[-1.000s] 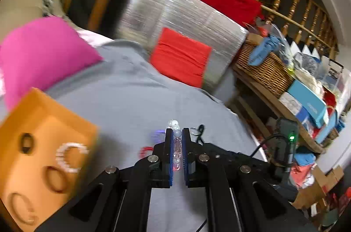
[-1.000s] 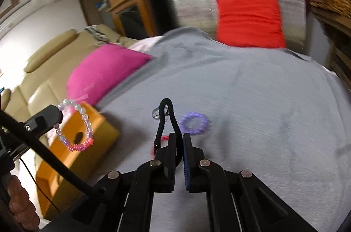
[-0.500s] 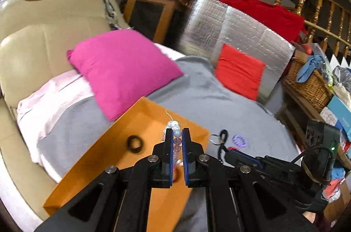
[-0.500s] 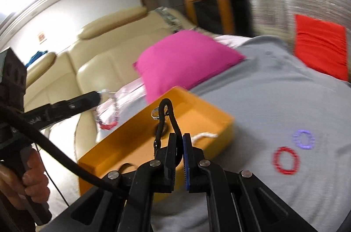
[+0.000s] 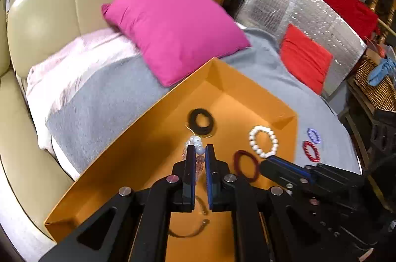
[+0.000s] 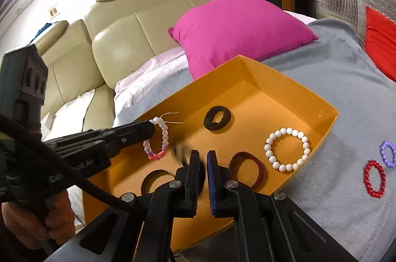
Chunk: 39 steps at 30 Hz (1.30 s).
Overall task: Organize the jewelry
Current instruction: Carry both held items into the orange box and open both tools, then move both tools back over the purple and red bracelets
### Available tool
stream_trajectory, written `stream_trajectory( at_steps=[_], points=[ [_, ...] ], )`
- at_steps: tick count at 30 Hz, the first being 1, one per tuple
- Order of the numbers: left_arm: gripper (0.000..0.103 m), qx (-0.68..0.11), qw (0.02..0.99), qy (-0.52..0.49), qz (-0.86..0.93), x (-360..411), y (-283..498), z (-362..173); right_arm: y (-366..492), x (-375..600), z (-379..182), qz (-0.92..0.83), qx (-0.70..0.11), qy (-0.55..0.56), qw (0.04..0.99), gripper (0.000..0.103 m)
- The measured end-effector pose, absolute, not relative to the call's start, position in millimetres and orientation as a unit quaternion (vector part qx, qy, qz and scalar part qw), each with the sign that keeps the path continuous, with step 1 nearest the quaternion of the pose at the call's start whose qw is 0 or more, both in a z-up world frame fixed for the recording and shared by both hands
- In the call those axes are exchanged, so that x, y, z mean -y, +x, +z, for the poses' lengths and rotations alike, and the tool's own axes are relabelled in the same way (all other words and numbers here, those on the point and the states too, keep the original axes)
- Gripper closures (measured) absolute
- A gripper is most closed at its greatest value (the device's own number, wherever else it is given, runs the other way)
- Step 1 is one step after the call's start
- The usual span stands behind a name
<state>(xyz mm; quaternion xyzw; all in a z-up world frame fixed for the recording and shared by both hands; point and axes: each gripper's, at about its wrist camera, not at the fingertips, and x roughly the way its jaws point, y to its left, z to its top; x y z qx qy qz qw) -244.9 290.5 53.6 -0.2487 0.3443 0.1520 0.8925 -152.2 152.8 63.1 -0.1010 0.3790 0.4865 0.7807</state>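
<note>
Beaded bracelet [image 6: 158,140] hangs from my left gripper [image 5: 198,153], jaws clamped on its top beads, over the orange box [image 6: 284,78]. I'd lower it onto bare floor at nine o'clock of the black hair tie [image 6: 217,118] before parting. My right gripper [image 6: 201,158] is nearly closed. I cannot tell whether it holds the dark blur beside it.

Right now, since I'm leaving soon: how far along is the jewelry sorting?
Done: white bead bracelet, black hair tie and dark red hair tie lie in the orange box. In hand: the left gripper holds a pink-and-clear bracelet over the box. Left: red bracelet and purple bracelet on the grey blanket.
</note>
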Motion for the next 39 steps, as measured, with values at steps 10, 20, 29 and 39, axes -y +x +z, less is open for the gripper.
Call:
stream_trajectory(
  at_steps=[10,20,29,39],
  points=[
    [0.091,-0.353,0.883,-0.266,0.157,-300,-239,38,-138,-140,67,0.47,-0.383,-0.089,0.79,0.095],
    [0.058,-0.33,0.895,-0.265,0.143,-277,-239,68,-103,-85,85,0.423,-0.39,-0.02,0.818,0.095],
    [0.039,-0.311,0.924,-0.197,0.102,-210,-224,112,-66,-29,92,0.378,-0.411,0.032,0.829,0.095],
    [0.034,-0.319,0.936,-0.135,0.053,-139,-205,126,-18,75,104,0.311,-0.409,0.13,0.848,0.084]
  ],
)
